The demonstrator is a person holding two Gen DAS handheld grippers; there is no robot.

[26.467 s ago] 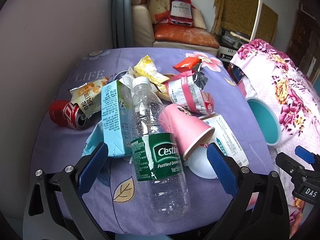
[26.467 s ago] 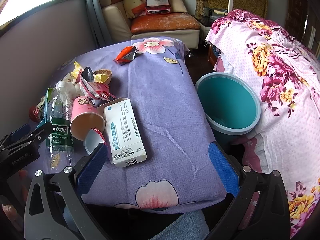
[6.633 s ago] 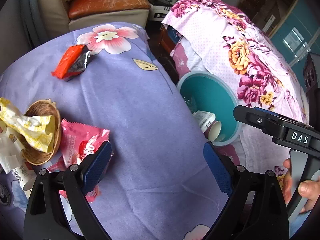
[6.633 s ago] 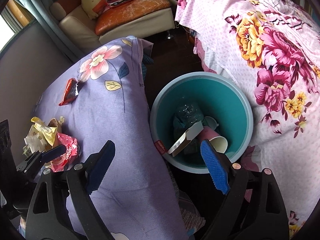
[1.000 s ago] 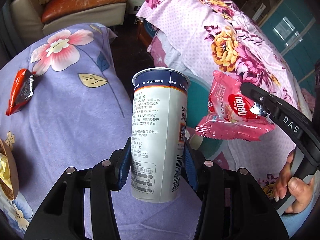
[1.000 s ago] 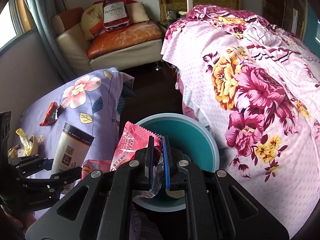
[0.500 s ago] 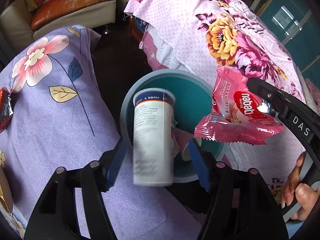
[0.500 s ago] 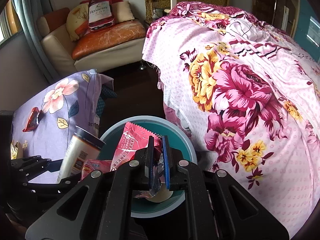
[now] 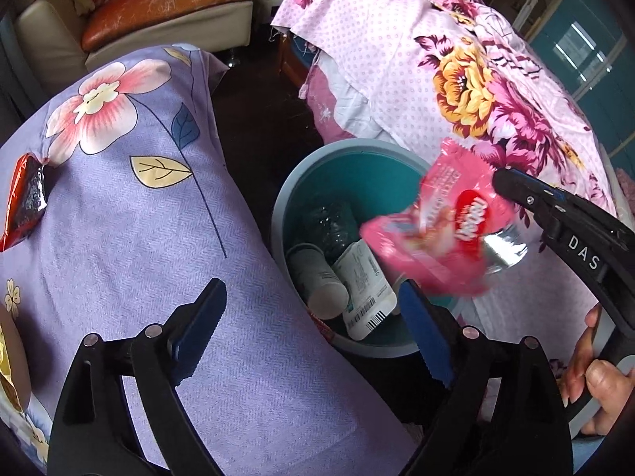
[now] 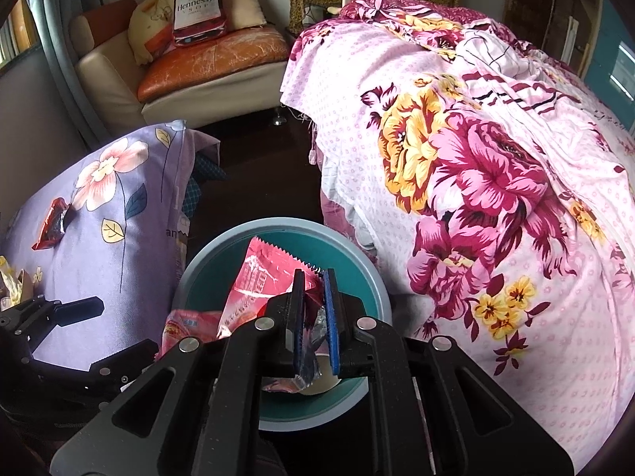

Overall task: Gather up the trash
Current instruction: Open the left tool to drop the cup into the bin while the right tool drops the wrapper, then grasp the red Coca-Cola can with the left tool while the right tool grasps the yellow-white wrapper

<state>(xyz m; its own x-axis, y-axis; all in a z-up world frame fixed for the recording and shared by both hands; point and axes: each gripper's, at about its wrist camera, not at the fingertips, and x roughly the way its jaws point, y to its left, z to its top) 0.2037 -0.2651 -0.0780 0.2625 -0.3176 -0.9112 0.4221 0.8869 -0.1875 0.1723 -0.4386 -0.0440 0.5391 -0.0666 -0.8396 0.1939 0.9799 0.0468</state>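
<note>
Well along — the teal bin (image 9: 289, 182) already holds a tall paper cup (image 9: 317, 277), a carton and a bottle. The left gripper (image 9: 313, 325) is opening, empty. The right gripper (image 10: 313, 309) is parting around a pink wafer wrapper (image 9: 444, 230) above the bin's 3 o'clock rim. Left: a red wrapper (image 9: 24, 198) at 9 o'clock on the purple floral cloth (image 9: 139, 238) — sofa and bed beyond.

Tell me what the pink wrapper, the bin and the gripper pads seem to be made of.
Pink wrapper: thin glossy plastic film, likely foil-lined, since a crinkled silver inner face shows at its torn end. Bin: smooth matte moulded plastic by its look, grey-blue outside, teal inside, with an even rolled rim. Pads of the right gripper: blue, ridged along the edge, probably rubber or soft plastic; black frame looks like hard plastic.
</note>
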